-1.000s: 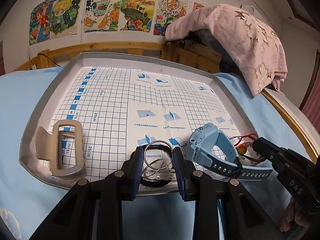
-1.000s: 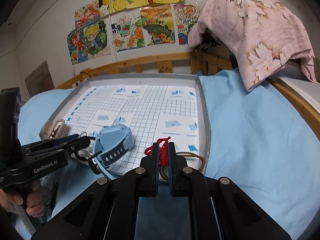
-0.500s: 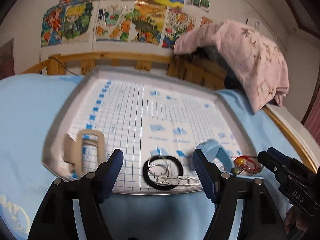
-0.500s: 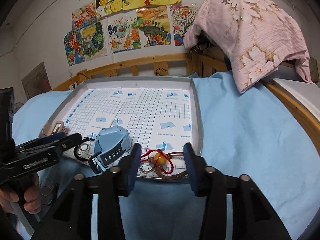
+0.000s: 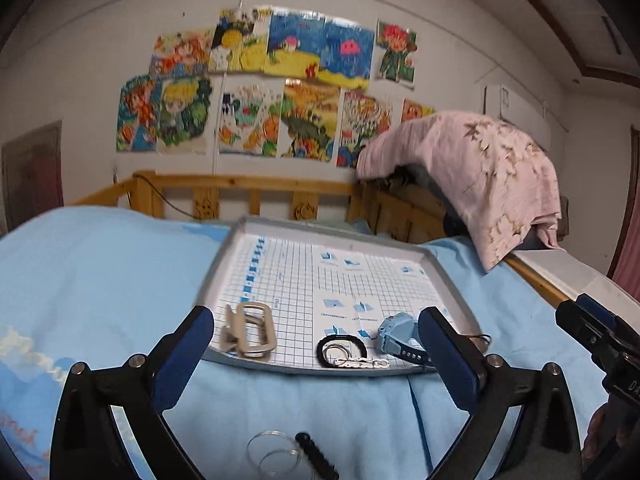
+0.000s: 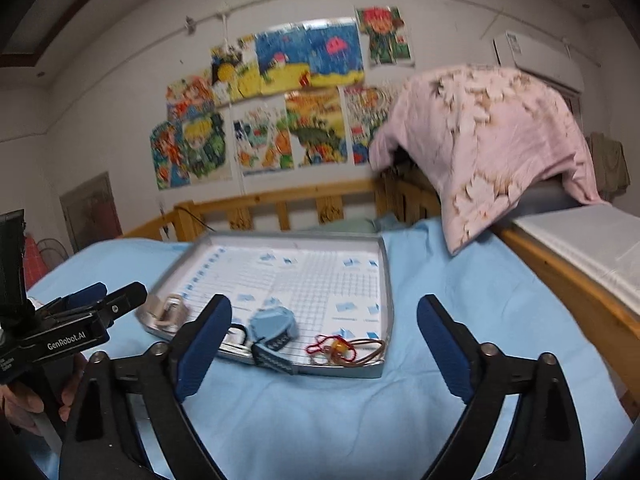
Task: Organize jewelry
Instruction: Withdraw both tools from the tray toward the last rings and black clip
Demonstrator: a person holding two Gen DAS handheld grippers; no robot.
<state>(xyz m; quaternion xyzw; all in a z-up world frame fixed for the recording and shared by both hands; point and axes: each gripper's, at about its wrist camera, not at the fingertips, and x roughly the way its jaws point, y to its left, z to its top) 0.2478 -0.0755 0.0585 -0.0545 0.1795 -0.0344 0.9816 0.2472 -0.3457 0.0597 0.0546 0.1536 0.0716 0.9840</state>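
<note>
Both grippers gaping, grasping nothing. Left gripper (image 5: 316, 344) faces tray (image 5: 344, 370) near edge; chain (image 5: 362, 362) lies crosswise straight ahead. Right gripper (image 6: 324, 344) nearer red cord (image 6: 332, 346).

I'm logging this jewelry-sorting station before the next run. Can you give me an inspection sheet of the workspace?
Surface: grey tray with a grid sheet, on a blue bedsheet.
Job's things: beige hair clip, black ring, silver chain, blue watch, red cord bracelet, all at the tray's near edge.
Clutter: clear rings and a black piece on the sheet.
Tongs: left tongs and right tongs open, empty.
Cables: one on the wooden rail.
Surroundings: wall drawings, pink blanket.
</note>
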